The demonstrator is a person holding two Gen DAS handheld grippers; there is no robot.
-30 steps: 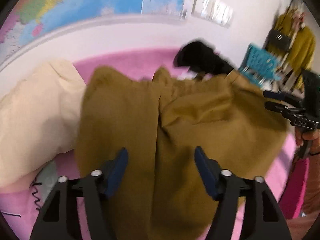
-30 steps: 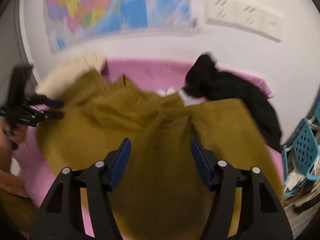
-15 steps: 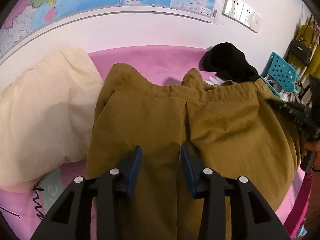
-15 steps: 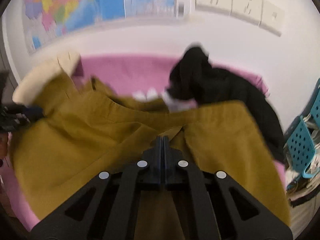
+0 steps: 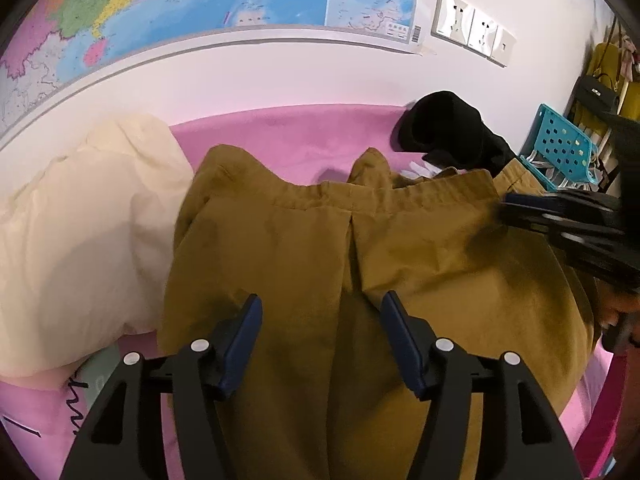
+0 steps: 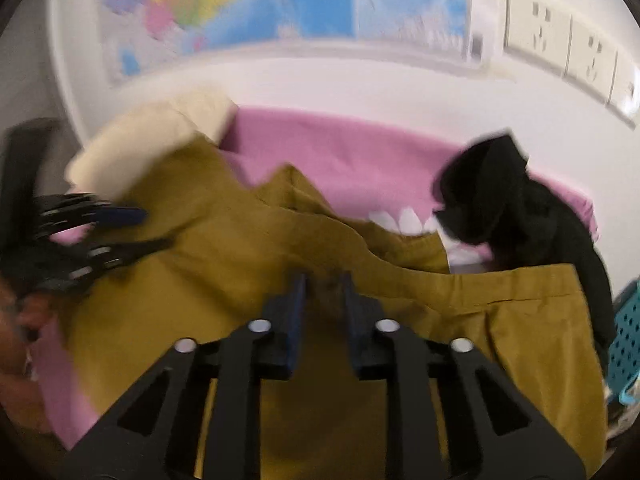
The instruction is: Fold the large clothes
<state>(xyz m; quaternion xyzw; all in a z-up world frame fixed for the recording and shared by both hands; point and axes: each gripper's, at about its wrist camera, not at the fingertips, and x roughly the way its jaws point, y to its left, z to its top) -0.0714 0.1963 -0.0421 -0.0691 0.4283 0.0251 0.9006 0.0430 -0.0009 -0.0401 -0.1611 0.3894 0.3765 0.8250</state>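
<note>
The mustard trousers (image 5: 288, 264) run off the bottom edge — right-wrist view blurred — left claw (image 6: 120, 232) smeared.

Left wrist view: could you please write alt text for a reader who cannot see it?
The left gripper, jaws open, hovers over mustard-brown trousers spread on a pink bed cover. A cream pillow lies left, a black garment behind.

No legible text in either view. Wall map (image 5: 240, 4) print too small to read. Black handwriting-style script on pink sheet (image 5: 76, 404): indecipherable.
</note>
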